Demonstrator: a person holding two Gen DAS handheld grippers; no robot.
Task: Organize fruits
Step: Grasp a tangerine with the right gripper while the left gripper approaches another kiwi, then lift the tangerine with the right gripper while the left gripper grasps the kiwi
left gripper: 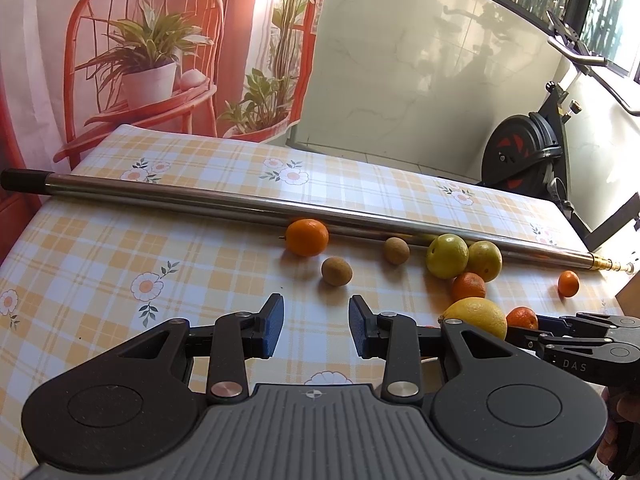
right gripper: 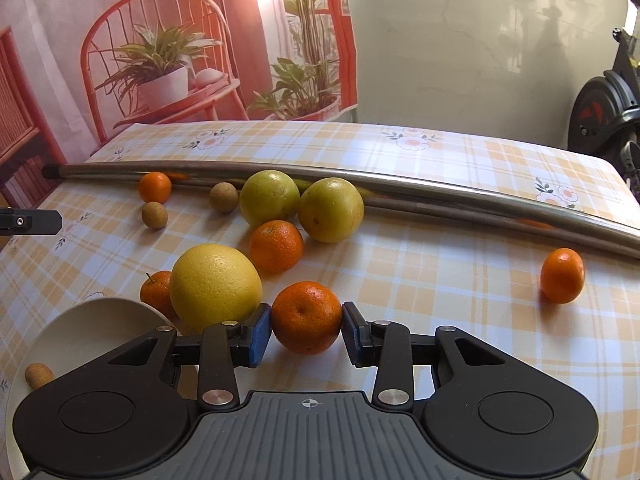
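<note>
Right wrist: right tongs [right gripper: 307, 330] clamped on dimpled round mandarin [right gripper: 306, 317]; left tongs [left gripper: 316, 328] empty, part-open.

Five small oranges [right gripper: 306, 317] in all; two yellow-green round fruits [right gripper: 269, 199]; one big yellow citrus [right gripper: 215, 282]; three small brown round fruits [right gripper: 223, 197], one of them in the single white bowl [right gripper: 92, 316]; one long metal pole [right gripper: 420, 190]; two claws
</note>
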